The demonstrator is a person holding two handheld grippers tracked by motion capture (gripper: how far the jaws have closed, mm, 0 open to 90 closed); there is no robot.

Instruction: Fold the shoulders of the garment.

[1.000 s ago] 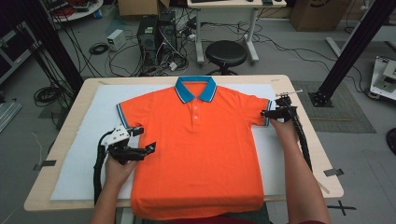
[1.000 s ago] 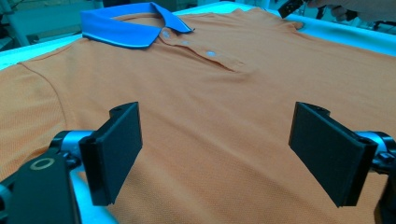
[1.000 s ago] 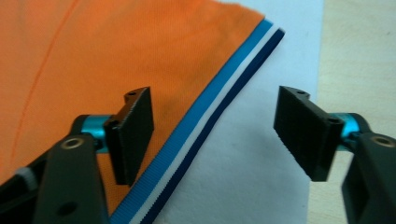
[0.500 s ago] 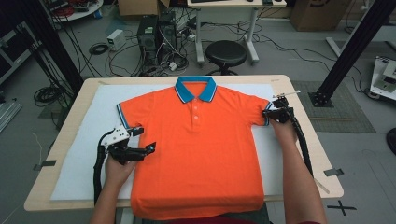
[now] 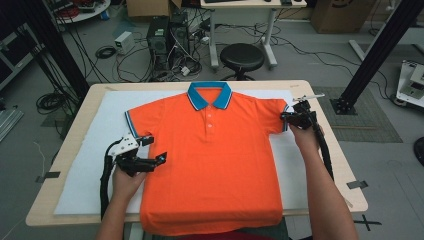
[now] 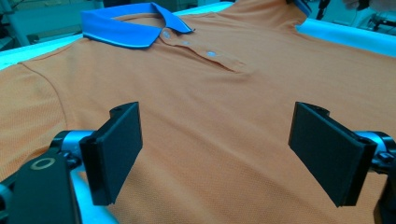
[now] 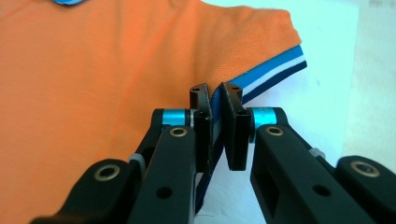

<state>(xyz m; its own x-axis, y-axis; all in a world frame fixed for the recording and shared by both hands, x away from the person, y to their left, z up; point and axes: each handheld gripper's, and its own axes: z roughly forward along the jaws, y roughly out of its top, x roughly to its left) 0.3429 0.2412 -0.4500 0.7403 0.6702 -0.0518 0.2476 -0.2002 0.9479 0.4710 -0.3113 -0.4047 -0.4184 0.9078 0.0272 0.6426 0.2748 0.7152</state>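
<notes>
One white mat [image 5: 95, 165] under polo shirt [image 5: 215, 165].

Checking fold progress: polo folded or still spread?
Spread flat: orange polo lies face up, collar and both sleeves out; right claw pinches one sleeve cuff.

Lab: floor cables [image 5: 115, 60], computer tower [image 5: 159, 37], stool [image 5: 242, 56].

Orange polo shirt [image 5: 220, 165], blue collar [image 5: 210, 96] (striped sleeve cuffs), on white mat [image 5: 95, 145].
</notes>
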